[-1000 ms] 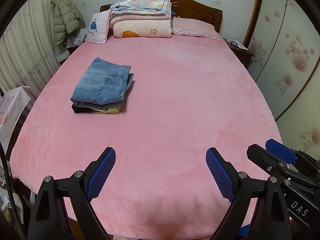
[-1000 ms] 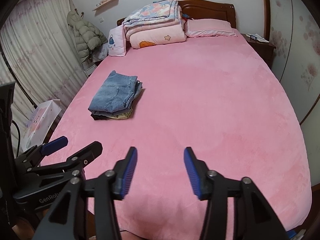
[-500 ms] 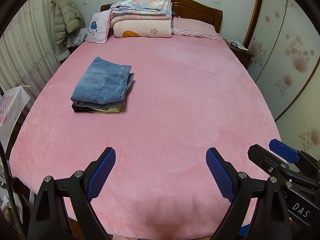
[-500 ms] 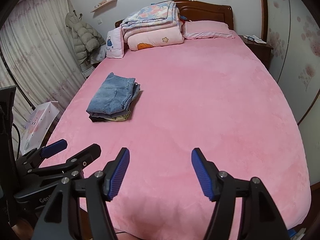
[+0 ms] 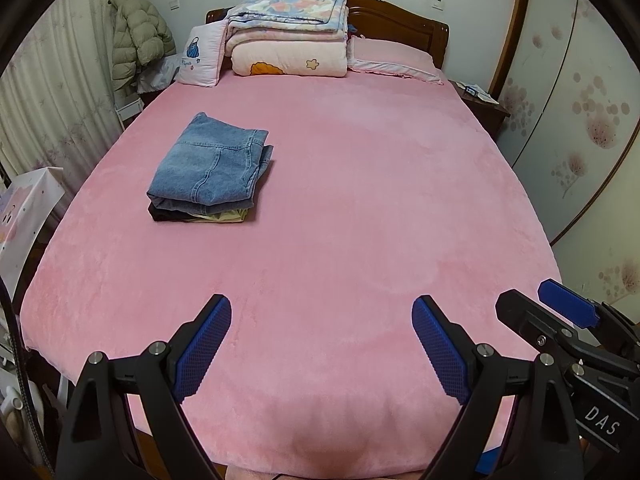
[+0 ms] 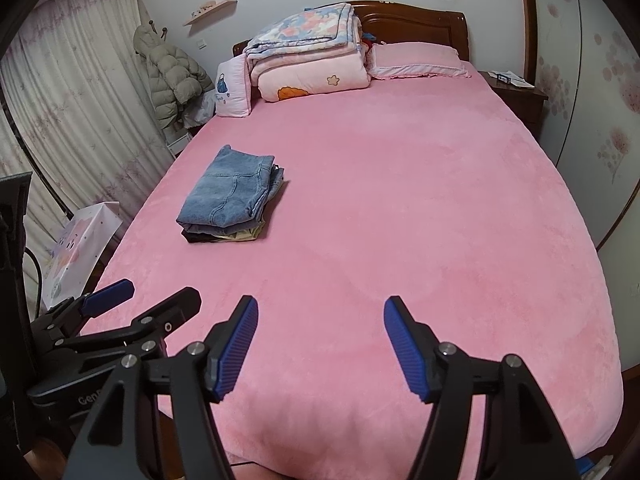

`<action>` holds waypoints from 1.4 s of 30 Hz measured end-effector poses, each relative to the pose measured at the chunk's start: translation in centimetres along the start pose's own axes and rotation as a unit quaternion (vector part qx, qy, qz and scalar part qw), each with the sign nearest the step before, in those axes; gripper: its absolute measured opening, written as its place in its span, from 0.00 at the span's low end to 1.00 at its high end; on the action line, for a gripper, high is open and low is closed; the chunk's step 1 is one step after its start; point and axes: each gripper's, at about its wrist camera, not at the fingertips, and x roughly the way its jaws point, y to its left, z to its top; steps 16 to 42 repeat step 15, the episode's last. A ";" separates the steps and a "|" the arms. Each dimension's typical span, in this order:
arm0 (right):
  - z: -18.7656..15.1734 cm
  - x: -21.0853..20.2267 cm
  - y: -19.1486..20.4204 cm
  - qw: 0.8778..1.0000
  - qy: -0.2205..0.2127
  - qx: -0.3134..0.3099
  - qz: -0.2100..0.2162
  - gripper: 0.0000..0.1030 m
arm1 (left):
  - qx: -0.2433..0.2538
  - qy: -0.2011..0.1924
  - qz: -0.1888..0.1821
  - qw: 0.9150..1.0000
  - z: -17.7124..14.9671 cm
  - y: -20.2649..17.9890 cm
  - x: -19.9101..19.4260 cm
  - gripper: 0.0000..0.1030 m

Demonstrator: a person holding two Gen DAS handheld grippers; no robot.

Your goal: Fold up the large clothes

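A folded pair of blue jeans point(image 5: 208, 168) point(image 6: 228, 192) tops a small stack of folded clothes, dark and pale yellow below, on the left half of the pink bed point(image 5: 360, 208) point(image 6: 400, 208). My left gripper point(image 5: 322, 304) hovers open over the bed's near edge with nothing between its blue pads. My right gripper point(image 6: 321, 302) is beside it, also open and empty, over bare pink cover. Each gripper shows at the edge of the other's view: the right gripper point(image 5: 524, 295) at lower right, the left gripper point(image 6: 160, 290) at lower left.
Folded quilts point(image 5: 288, 36) and a pink pillow point(image 5: 392, 58) lie against the wooden headboard. A nightstand point(image 5: 480, 100) stands at the far right, a wardrobe along the right wall. A puffer jacket point(image 5: 136, 40), curtains and a paper bag point(image 5: 24, 208) are on the left.
The right gripper's jaws have spread wider apart. The left gripper and the stack of clothes have stayed put.
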 end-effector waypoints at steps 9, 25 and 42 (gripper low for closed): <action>-0.8 -0.4 0.2 1.000 0.006 0.004 -0.001 0.64 | -0.004 0.003 0.001 1.000 -0.7 -0.1 -0.5 0.88; -1.0 -0.6 0.1 1.000 0.006 0.006 -0.002 0.64 | -0.001 0.005 0.000 1.000 -1.0 -0.2 -0.5 0.88; -1.0 -0.6 0.1 1.000 0.006 0.006 -0.002 0.64 | -0.001 0.005 0.000 1.000 -1.0 -0.2 -0.5 0.88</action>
